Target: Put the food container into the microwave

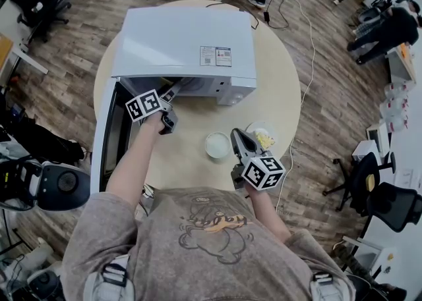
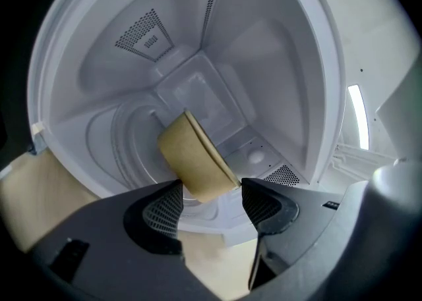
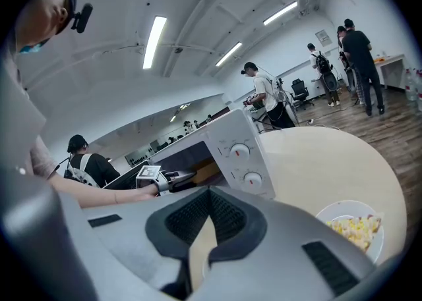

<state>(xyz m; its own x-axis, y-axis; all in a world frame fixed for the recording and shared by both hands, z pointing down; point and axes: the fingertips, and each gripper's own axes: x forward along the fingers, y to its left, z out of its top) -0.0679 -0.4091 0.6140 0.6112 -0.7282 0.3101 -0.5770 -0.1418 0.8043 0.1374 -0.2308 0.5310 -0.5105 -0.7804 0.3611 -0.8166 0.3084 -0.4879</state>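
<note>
From above, the white microwave (image 1: 184,39) sits toward 12 o'clock on the round table (image 1: 277,95). Its door (image 1: 104,136) is swung out toward 8 o'clock. The left gripper (image 1: 177,89) reaches into the open cavity. The right gripper (image 1: 237,136) hangs over the table near 5 o'clock, with a small white dish (image 1: 217,145) at its 9 o'clock and a plate (image 1: 261,124) of yellow food at its 3 o'clock.

The left gripper view is rolled, so the cavity floor lies toward 8 o'clock. The tan food container (image 2: 191,155) is inside the microwave, over the turntable (image 2: 125,141) rings. Its near end is right at the tips of the left gripper (image 2: 211,191). The jaws stand apart with their ribbed pads bare, so nothing is clamped.

In the right gripper view, the right gripper (image 3: 210,194) has its jaws pressed together with nothing between them. The microwave's two knobs (image 3: 239,151) show at 1 o'clock of the jaws, the plate (image 3: 330,213) at 4 o'clock, and the left gripper (image 3: 173,178) at 10 o'clock, at the microwave's mouth.
</note>
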